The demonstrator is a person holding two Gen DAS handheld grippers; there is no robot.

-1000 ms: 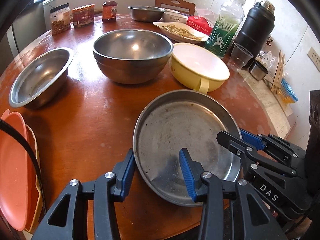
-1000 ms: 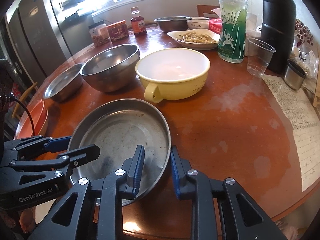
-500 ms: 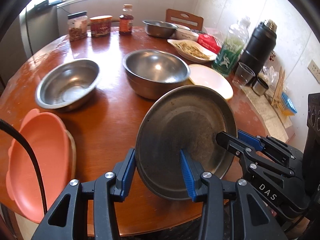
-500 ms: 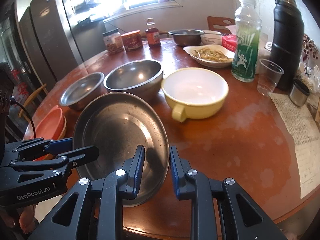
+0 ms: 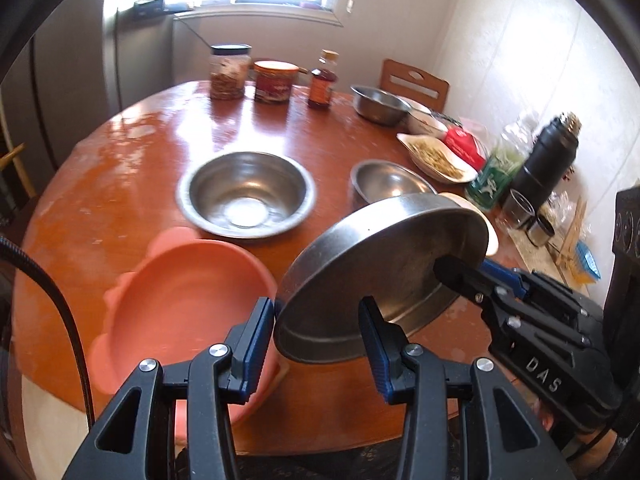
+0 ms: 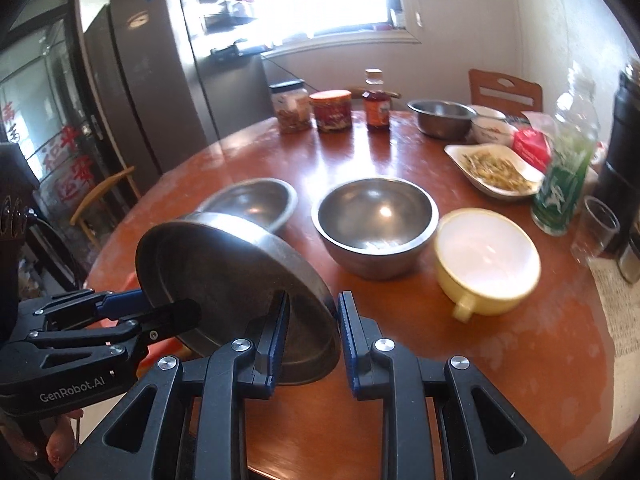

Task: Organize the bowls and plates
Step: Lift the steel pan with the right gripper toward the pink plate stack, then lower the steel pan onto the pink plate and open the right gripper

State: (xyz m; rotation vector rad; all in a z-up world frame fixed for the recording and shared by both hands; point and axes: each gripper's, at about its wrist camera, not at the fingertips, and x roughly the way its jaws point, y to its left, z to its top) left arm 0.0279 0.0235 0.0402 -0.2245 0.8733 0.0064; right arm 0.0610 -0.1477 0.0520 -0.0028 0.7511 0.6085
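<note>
Left wrist view: my left gripper [image 5: 316, 340] has its fingers [image 5: 256, 340] set on either side of the near rim of the steel plate [image 5: 380, 276]; whether the pads bite I cannot tell; the plate hangs tilted, clear of the desk [image 5: 132, 148]; my right gripper [image 5: 476, 280] comes in from the plate's right and pinches its rim, one finger inside the dish, one blue pad behind. Left of the plate, touching nothing, lies the orange plate [image 5: 180, 304] on a stack at the desk's edge; beyond the plate, a shallow steel bowl [image 5: 246, 198] and a deeper one [image 5: 390, 184].

Right wrist view: right gripper [image 6: 312, 332] fingers nearly pressed together, clamped on the plate's rim [image 6: 224, 280]; left gripper [image 6: 168, 312] at the plate's left edge; right of the plate, the deep steel bowl [image 6: 374, 224] and the yellow cup-bowl [image 6: 486, 260], both well apart from it.

Step in hand, as I judge it: carry the plate to the orange stack. To do it well: level the tilt before lowering; keep both rims' holds even so it does not twist out; come down centred over the orange plate; release only once seated.
</note>
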